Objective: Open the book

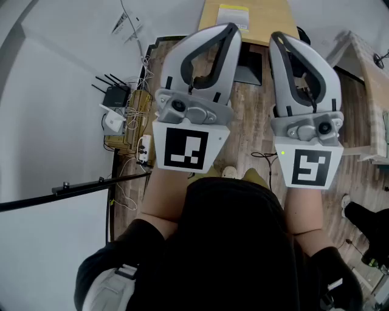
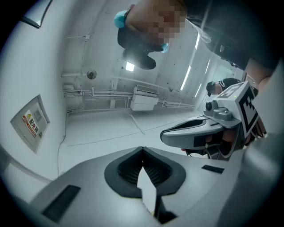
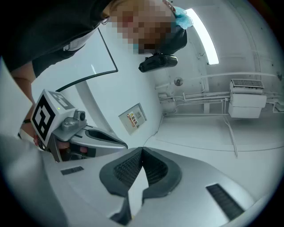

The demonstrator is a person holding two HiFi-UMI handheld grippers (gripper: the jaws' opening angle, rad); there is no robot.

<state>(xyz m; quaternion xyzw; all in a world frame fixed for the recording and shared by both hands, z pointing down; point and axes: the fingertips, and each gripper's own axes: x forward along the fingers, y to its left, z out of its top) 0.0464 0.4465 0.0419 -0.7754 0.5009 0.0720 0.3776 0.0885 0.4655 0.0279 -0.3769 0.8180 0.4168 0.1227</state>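
Wood-plank floor (image 1: 243, 136) with a light wooden bench (image 1: 270, 18) at the far side carrying the flat yellow book (image 1: 233, 16), grey left tongs (image 1: 230, 28) and grey right tongs (image 1: 275, 37) tilted upward, both pressed together, empty.

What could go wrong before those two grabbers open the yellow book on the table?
1. The left gripper and right gripper are both shut and aimed up at the ceiling, so their cameras miss the yellow book. Lowering them blind could bump the table.
2. With the jaws shut, they may just shove the book instead of lifting its cover.
3. A loose cable lies on the floor by the person's feet, and stepping forward might snag it.
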